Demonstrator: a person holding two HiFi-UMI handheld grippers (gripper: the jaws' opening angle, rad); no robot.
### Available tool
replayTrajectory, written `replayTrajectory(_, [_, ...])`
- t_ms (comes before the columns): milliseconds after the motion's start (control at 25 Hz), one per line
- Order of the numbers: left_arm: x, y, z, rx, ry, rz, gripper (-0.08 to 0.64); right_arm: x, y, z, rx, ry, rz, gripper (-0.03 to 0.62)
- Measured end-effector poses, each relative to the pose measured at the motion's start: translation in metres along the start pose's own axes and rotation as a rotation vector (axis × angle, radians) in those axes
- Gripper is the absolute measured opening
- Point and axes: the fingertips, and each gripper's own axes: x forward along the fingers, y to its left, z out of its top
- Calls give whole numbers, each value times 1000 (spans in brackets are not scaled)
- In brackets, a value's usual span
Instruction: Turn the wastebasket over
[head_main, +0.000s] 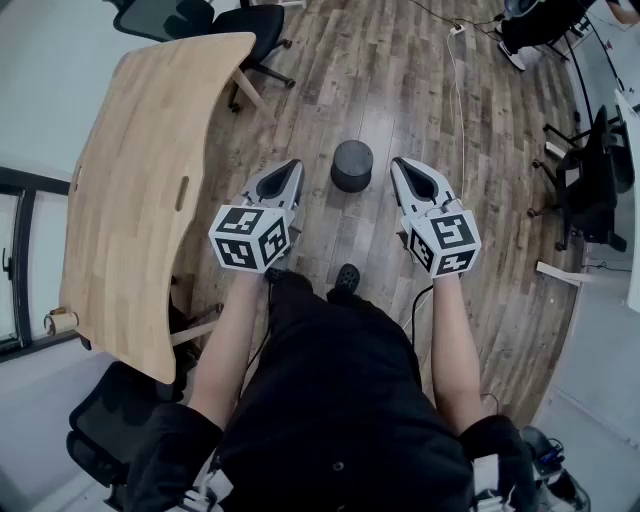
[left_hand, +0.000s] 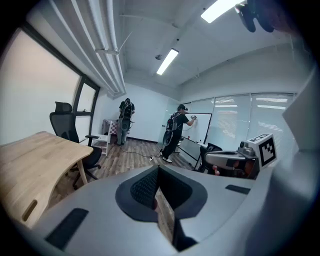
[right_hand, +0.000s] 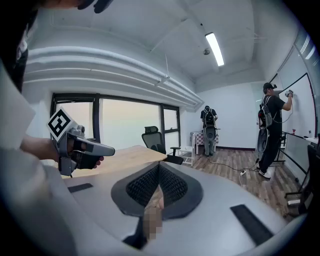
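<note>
We see the wastebasket (head_main: 352, 165) only in the head view, between the left gripper (head_main: 293, 168) and right gripper (head_main: 399, 165), both closed and empty, its open end indiscernible.

wastebasket (head_main: 352, 165): 1 | claws (head_main: 296, 165) (head_main: 397, 163): 2 | table (head_main: 140, 180): 1 | bystanders (left_hand: 126, 120) (left_hand: 177, 132): 2

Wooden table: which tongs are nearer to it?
Left. The left tongs are beside the table edge; the right tongs are farther off, across the wastebasket.
</note>
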Motion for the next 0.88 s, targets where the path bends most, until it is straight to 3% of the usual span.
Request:
replayTrajectory(600, [8, -5, 5, 4, 2, -15, 18, -1, -4, -1, -22, 8, 17, 32])
replayTrajectory(880, [13, -10, 7, 16, 5, -3, 17, -1, -2, -5, 19, 11, 77, 34])
